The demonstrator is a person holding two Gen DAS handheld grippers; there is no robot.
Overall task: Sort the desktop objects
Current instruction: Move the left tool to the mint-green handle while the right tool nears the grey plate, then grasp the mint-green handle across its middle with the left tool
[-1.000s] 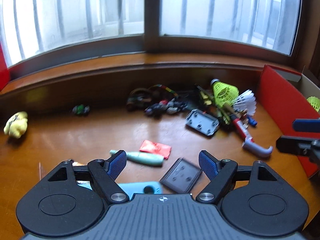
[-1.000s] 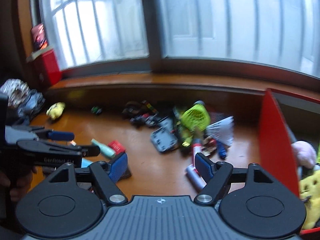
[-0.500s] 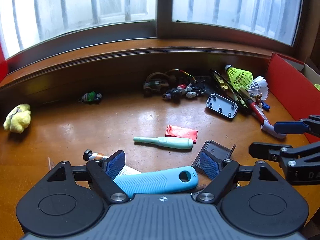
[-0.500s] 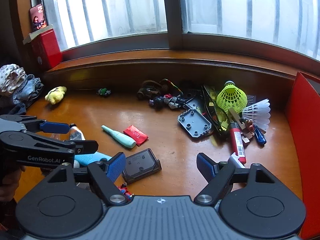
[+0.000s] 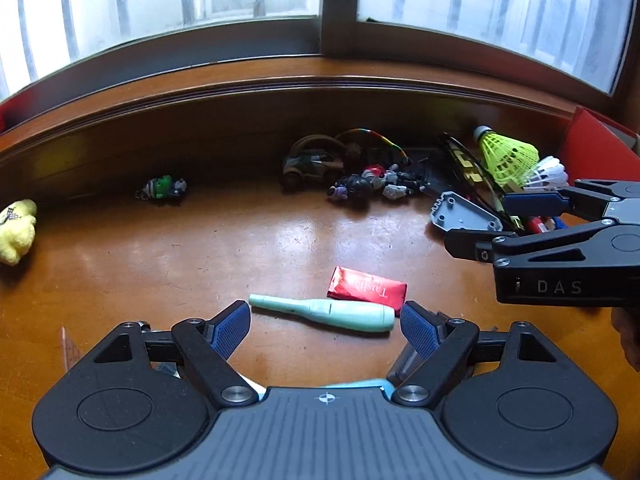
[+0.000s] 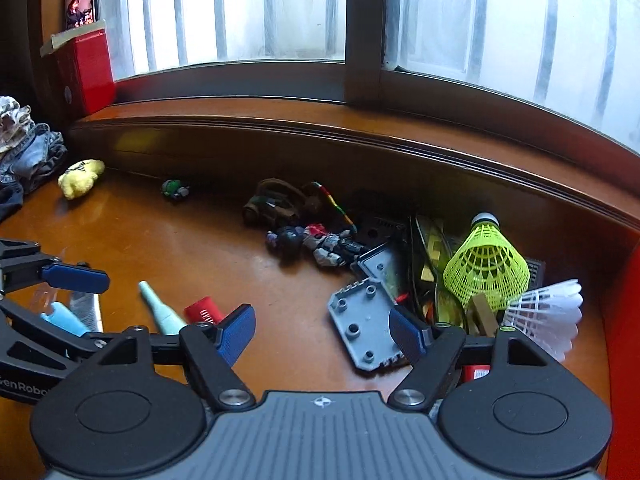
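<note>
Both are released and empty: the left hand-held gripper (image 5: 325, 322) hangs just short of the mint tube (image 5: 326, 311) and red packet (image 5: 366, 289); the right hand-held gripper (image 6: 322, 330) faces the grey plate (image 6: 366, 328) and shuttlecocks (image 6: 486, 266). Much clutter lies loose on the counter (image 5: 240, 248), so sorting looks unfinished.

The left gripper (image 5: 325, 322) is hovering with its jaws spread wide. The right gripper (image 6: 322, 330) is hanging alongside, equally parted, gripping nothing.
</note>
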